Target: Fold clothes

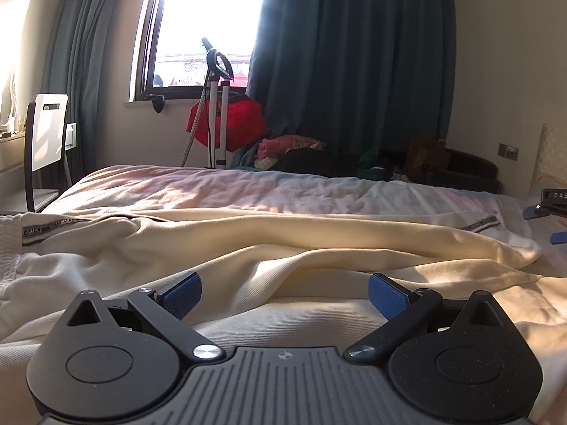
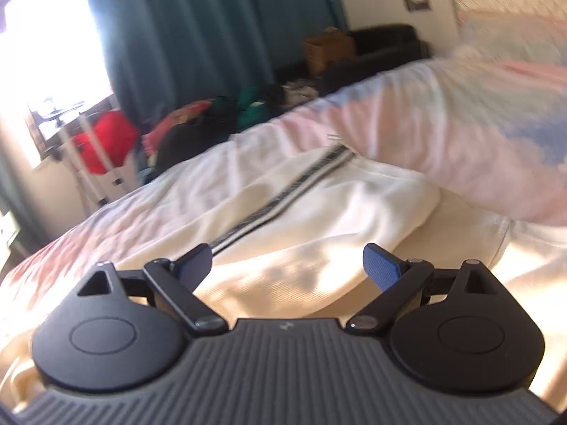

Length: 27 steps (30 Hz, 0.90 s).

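Note:
A cream garment (image 1: 283, 241) with a dark lettered stripe lies spread and rumpled across the bed. My left gripper (image 1: 283, 292) hovers low over its near folds, jaws wide apart, nothing between the blue pads (image 1: 386, 295). In the right wrist view the same cream garment (image 2: 319, 212) shows its black-and-white stripe (image 2: 283, 191) running away from the camera. My right gripper (image 2: 288, 265) stands open above it, empty. The right gripper's blue fingertips (image 1: 535, 212) also peek in at the far right edge of the left wrist view.
The bed (image 1: 212, 184) has a pale pink and blue sheet. Beyond it lie a pile of clothes (image 1: 301, 152), a red bag on a stand (image 1: 230, 124), dark curtains (image 1: 354, 53) and a bright window. A white chair (image 1: 46, 141) stands at the left. A pillow (image 2: 514, 28) lies at the right.

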Tool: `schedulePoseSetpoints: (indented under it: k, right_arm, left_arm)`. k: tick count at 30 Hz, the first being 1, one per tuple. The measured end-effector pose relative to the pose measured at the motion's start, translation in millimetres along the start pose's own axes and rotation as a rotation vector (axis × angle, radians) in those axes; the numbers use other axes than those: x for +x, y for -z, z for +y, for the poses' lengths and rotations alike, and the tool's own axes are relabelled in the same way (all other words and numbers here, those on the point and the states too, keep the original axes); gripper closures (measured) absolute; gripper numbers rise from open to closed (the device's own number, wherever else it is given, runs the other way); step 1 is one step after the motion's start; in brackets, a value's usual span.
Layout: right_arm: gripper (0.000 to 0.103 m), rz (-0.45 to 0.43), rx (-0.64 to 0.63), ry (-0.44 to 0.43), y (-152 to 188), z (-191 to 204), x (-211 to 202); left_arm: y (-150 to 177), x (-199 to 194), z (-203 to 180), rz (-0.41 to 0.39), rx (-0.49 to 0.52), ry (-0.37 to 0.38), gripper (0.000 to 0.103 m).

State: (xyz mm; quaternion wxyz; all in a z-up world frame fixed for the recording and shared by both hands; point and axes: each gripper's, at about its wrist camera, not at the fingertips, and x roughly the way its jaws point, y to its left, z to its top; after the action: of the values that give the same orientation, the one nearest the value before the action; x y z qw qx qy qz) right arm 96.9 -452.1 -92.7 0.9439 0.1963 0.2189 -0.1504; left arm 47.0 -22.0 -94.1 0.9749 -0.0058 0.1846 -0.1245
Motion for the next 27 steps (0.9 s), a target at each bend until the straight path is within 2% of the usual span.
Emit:
schedulePoseSetpoints:
  k: [4,7,9,14,18,21,24,27]
  right_arm:
    - [0.010,-0.032,-0.169,-0.104,9,38,-68]
    - [0.010,-0.042,-0.192,-0.164,9,49,-101]
    - [0.010,-0.049,-0.207,-0.200,10,56,-112]
    - [0.010,-0.022,-0.269,-0.190,16,68,-114]
    - [0.010,-0.019,-0.322,-0.176,20,71,-111]
    - [0.010,-0.024,-0.371,-0.156,23,71,-111]
    - [0.010,-0.016,-0.360,-0.143,23,65,-110]
    - [0.010,-0.018,-0.320,-0.110,19,54,-109]
  left_arm:
    - [-10,-35,-9,-0.013,0.023,0.022,0.001]
    - [-14,-57,-11,0.015,0.014,0.033,0.000]
    - [-14,-70,-11,0.036,0.001,0.023,0.000]
    - [-12,-95,2,0.089,-0.024,-0.056,0.000]
    - [-10,-111,31,0.125,-0.102,-0.145,0.000]
    - [-10,-126,60,0.139,-0.223,-0.220,0.000]
    - [-5,-147,104,0.145,-0.456,-0.298,0.000]
    - [7,-166,151,0.144,-0.702,-0.327,0.000]
